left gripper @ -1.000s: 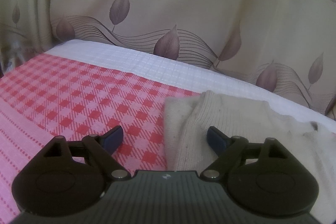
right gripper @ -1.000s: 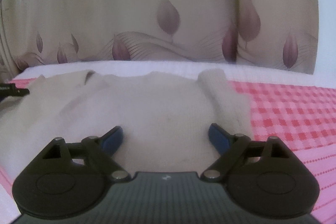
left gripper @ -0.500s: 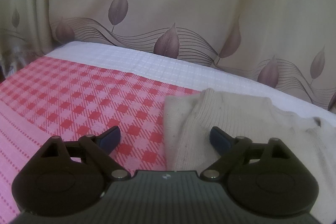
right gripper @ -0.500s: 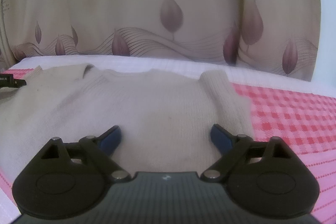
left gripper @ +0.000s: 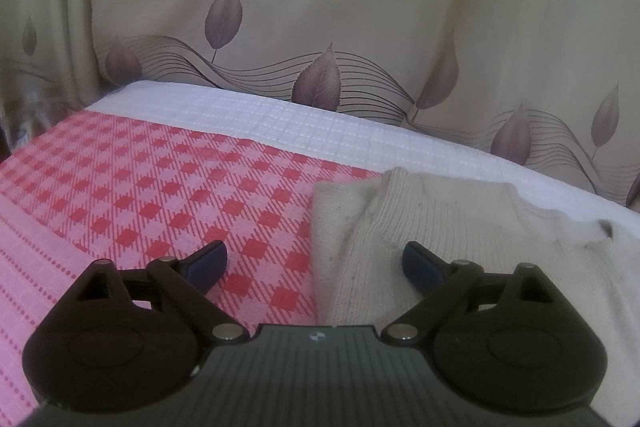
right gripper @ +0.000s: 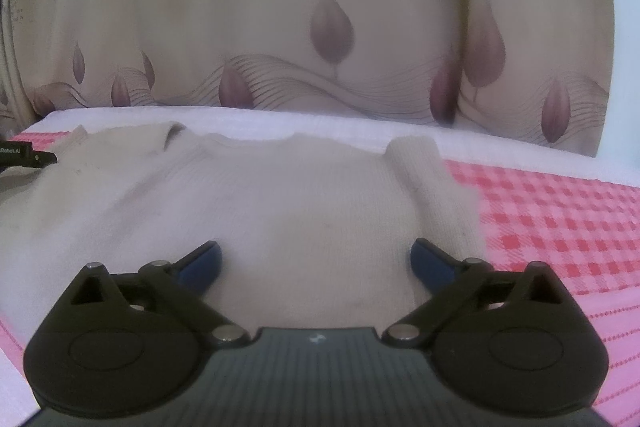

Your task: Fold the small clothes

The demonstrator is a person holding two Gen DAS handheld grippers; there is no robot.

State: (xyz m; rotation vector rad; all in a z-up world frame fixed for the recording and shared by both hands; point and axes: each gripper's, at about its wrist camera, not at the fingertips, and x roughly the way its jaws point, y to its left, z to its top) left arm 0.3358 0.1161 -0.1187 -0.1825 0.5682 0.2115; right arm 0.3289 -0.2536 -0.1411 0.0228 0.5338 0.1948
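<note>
- Sweater (right gripper: 280, 211), a small cream knit one, is lying flat on the cloth under both grippers, its ribbed neckline pointing away from the fingers toward the curtain.
- Right gripper (right gripper: 316, 265) is hanging over the sweater's body with its jaws opening wide; the blue fingertips (right gripper: 202, 263) are pressing on nothing, and only flat knit is lying in the gap between them.
- Just beyond the right-hand fingertip, a folded-in sleeve (right gripper: 432, 183) is lying along the sweater's edge.
- Left gripper (left gripper: 316, 265) is hanging over the sweater's other edge, its jaws standing wide and gripping nothing.
- Its left-hand fingertip (left gripper: 208, 263) is sitting over the checked cloth, while the other fingertip is sitting over the knit; the sweater's edge is running between them.
- Red-and-pink checked cloth (left gripper: 160, 187) is spreading outward from the left gripper's fingers and also past the right gripper's right-hand side.
- White textured bedding (left gripper: 280, 119) is lying beyond the checks.
- Beige curtain (right gripper: 320, 7) with purple leaves is hanging farthest back.
</note>
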